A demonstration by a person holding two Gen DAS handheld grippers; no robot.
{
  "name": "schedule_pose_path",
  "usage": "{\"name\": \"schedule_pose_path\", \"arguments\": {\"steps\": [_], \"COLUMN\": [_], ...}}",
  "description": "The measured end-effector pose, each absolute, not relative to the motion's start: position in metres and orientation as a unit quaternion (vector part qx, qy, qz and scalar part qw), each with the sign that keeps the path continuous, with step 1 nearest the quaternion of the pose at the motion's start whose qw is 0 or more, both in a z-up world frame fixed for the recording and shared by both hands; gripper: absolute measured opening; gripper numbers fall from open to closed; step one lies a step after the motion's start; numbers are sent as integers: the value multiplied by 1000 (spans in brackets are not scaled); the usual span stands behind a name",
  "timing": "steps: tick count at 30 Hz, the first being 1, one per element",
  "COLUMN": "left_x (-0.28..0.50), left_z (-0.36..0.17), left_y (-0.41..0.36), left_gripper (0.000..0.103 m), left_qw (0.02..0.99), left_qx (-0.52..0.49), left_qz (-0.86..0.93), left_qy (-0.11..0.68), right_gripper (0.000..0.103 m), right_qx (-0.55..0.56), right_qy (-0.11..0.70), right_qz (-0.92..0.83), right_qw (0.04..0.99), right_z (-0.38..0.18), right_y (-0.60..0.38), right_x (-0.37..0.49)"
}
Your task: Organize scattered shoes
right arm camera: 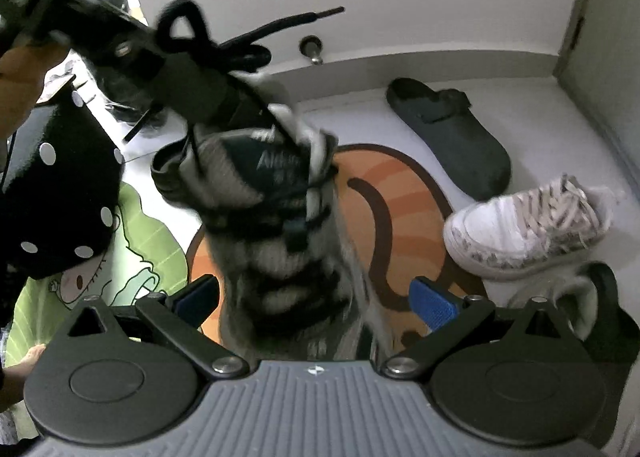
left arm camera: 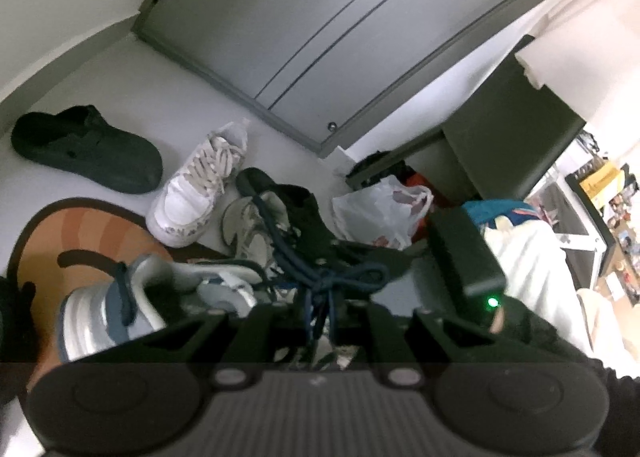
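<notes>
My left gripper (left arm camera: 320,317) is shut on the tongue and dark blue laces of a grey-and-black sneaker (left arm camera: 256,289), holding it up off the floor. In the right wrist view the same sneaker (right arm camera: 280,217) hangs blurred between my open right gripper (right arm camera: 316,297) fingers, and the left gripper (right arm camera: 180,73) pinches its top. A white sneaker (left arm camera: 192,193) with patterned laces lies on the floor; it also shows in the right wrist view (right arm camera: 528,233). A dark clog (left arm camera: 88,149) lies beyond it, also in the right wrist view (right arm camera: 452,133). Another grey sneaker (left arm camera: 248,225) lies on the floor.
An orange striped mat (right arm camera: 400,213) lies under the held sneaker. A grey door (left arm camera: 300,17) and white walls close the floor. A white plastic bag (left arm camera: 380,213), a dark cabinet (left arm camera: 508,137) and clothes sit at right. A green cartoon cloth (right arm camera: 132,249) lies at left.
</notes>
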State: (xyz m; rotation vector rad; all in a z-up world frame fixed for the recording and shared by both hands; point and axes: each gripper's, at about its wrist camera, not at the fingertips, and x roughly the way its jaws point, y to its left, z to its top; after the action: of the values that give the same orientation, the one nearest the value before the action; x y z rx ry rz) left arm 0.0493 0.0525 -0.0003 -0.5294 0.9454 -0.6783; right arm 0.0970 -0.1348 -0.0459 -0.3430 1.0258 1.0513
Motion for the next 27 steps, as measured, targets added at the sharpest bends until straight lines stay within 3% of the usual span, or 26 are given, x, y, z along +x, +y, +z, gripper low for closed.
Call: {"name": "schedule_pose_path", "arguments": {"steps": [12,27], "left_x": [56,56], "left_z": [-16,-53], "left_y": [44,-17], "left_gripper": [7,7], "left_qw": [790,744], "left_qx": [-250,-206], "left_qz": [-319,-375], "left_qy": [460,513], "right_gripper": [93,88], "right_qx": [-75,49], "right_qy": [484,524], "right_qz": [450,274], "right_qw": [746,805], "right_z": [-74,-115], "right_y": [-139,-200], "right_x": [86,13]}}
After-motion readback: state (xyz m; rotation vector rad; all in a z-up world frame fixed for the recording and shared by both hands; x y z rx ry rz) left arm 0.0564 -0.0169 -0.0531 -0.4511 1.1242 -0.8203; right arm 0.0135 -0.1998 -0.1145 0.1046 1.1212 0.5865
